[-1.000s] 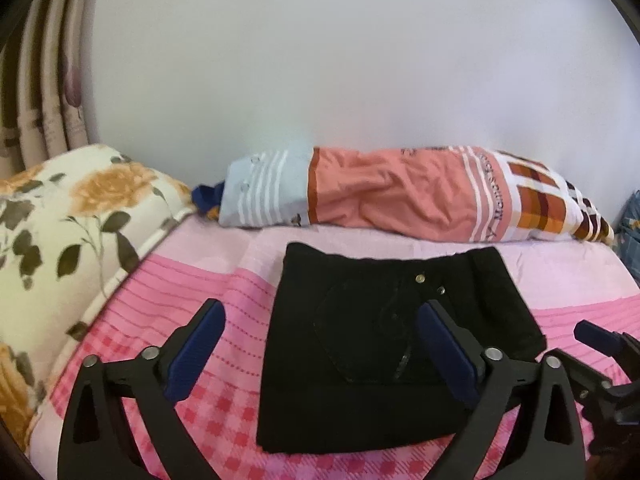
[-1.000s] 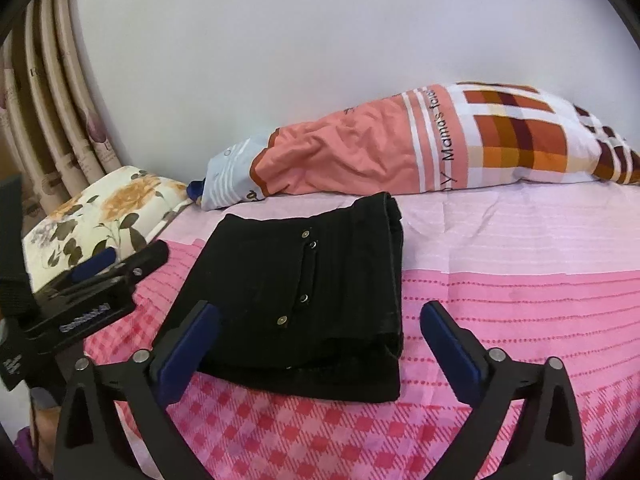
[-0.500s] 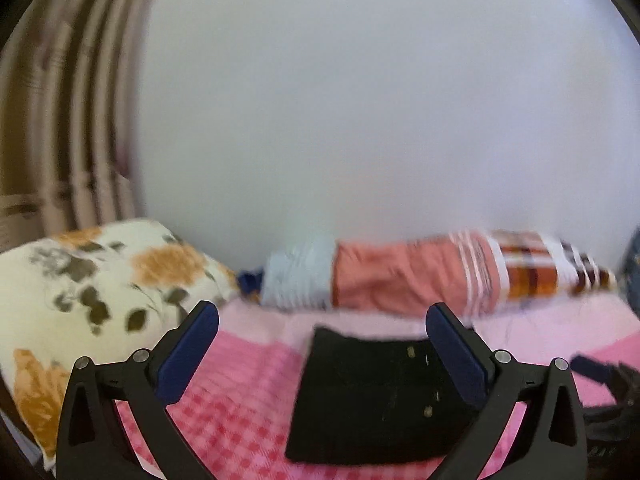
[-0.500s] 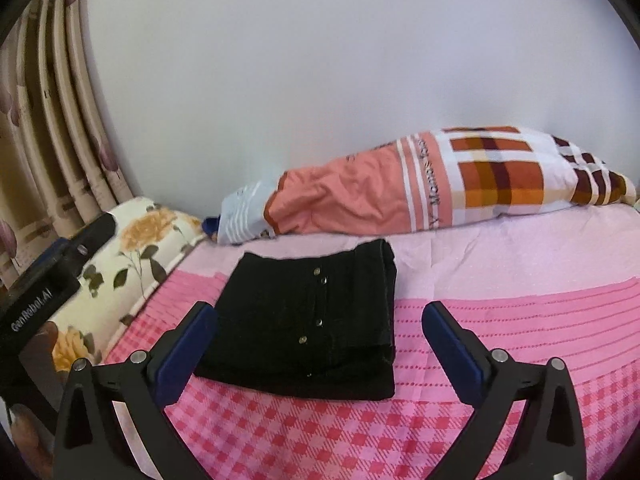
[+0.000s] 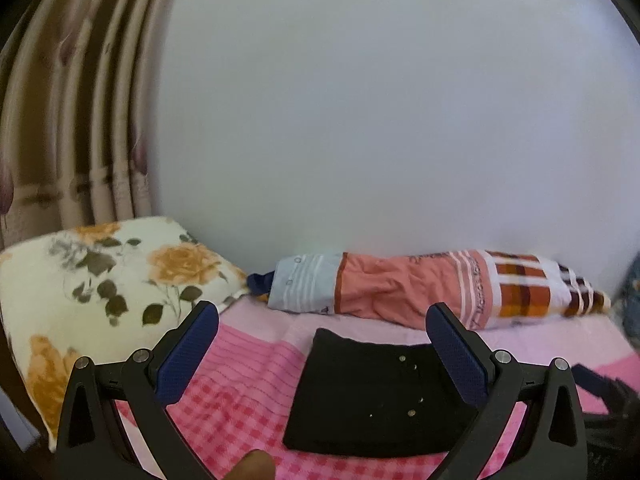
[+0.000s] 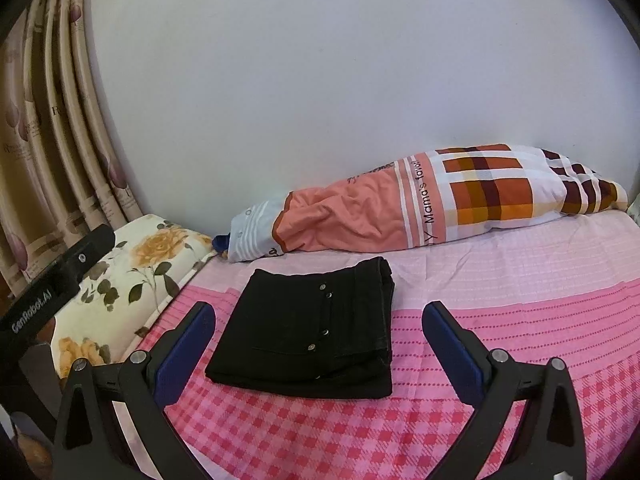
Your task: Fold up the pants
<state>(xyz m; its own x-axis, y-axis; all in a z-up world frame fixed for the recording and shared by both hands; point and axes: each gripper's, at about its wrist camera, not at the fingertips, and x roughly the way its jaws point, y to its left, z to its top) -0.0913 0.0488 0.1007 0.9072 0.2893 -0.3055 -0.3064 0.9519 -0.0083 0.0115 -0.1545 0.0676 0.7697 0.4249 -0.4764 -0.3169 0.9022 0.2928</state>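
The black pants (image 5: 372,392) lie folded into a compact rectangle on the pink checked bedsheet (image 5: 240,412), small metal studs showing on top. In the right wrist view the pants (image 6: 312,332) rest flat with the stacked fold edges on their right side. My left gripper (image 5: 322,320) hangs open above and short of the pants, nothing between its blue pads. My right gripper (image 6: 320,320) is open too, held back from the pants and touching nothing. The left gripper's black body (image 6: 52,284) appears at the left edge of the right wrist view.
A long orange, white and plaid pillow (image 6: 420,208) lies along the white wall behind the pants. A floral cushion (image 5: 100,288) sits at the left, with striped curtains (image 6: 48,120) behind it. A fingertip (image 5: 252,464) shows at the bottom of the left wrist view.
Both grippers have pulled back and risen away from the pants, which now look smaller and farther off. The pants stay folded and unmoved. Both grippers stayed open.
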